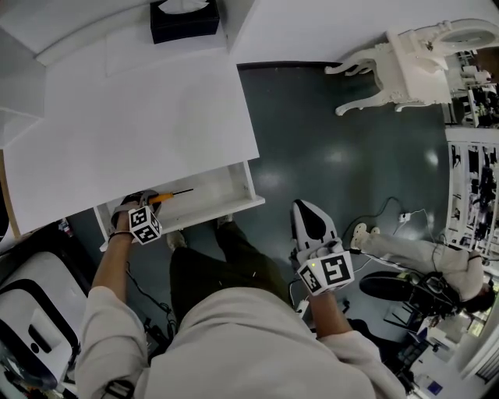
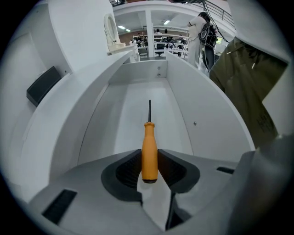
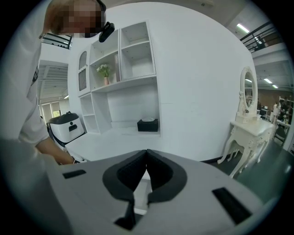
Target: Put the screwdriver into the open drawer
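A screwdriver [image 1: 168, 196] with an orange handle and a thin black shaft is clamped in my left gripper [image 1: 143, 201]. In the left gripper view the dark pads press on both sides of the screwdriver's handle [image 2: 149, 149], and its shaft points away along the white open drawer [image 2: 133, 110]. The left gripper [image 2: 149, 160] hangs steeply downward over the left end of the drawer [image 1: 234, 204], which juts out from under the white desk. My right gripper [image 1: 310, 220] is off to the right over the dark floor. Its jaws [image 3: 146, 153] meet at the tips with nothing between them.
The white desk top [image 1: 132, 117] carries a black tissue box [image 1: 185, 17] at its far edge. A white dressing table [image 1: 413, 62] stands at the upper right. A white appliance [image 1: 31, 312] sits at the lower left. Cables and equipment lie on the floor at the right.
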A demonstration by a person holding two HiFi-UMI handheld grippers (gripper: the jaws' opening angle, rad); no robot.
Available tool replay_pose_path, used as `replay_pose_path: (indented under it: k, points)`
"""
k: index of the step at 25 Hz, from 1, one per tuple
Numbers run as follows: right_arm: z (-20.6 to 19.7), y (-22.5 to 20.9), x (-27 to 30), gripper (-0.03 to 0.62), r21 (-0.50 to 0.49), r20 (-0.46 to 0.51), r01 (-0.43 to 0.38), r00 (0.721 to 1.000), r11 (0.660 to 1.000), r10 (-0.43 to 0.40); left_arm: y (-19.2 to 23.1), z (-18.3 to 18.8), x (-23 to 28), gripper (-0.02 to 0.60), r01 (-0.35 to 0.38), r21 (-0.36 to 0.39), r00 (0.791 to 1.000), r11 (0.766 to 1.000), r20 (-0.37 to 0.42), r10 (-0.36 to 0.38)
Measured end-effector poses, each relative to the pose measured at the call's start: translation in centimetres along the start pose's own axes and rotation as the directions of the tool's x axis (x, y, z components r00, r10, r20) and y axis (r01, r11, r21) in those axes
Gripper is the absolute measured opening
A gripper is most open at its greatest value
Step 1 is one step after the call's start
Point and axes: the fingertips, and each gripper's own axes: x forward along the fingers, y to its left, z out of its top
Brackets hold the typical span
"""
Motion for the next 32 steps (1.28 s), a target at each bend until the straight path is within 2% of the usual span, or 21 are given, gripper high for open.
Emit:
replay_pose_path:
  k: [11, 32]
  points:
    - [-0.9, -0.1, 0.9, 0.003, 0.001, -0.023, -0.007, 1.000, 1.000, 0.007, -0.4, -0.9, 2.1, 0.110, 0.018, -0.007, 0.999, 1.000, -0.029, -0.018]
    - [-0.8, 0.3, 1.2, 0.005, -0.009, -0.025, -0.037, 0.999, 0.999, 0.036, -0.9, -0.6, 2.1, 0.118, 0.019, -0.038, 0.999, 0.999, -0.030, -0.020]
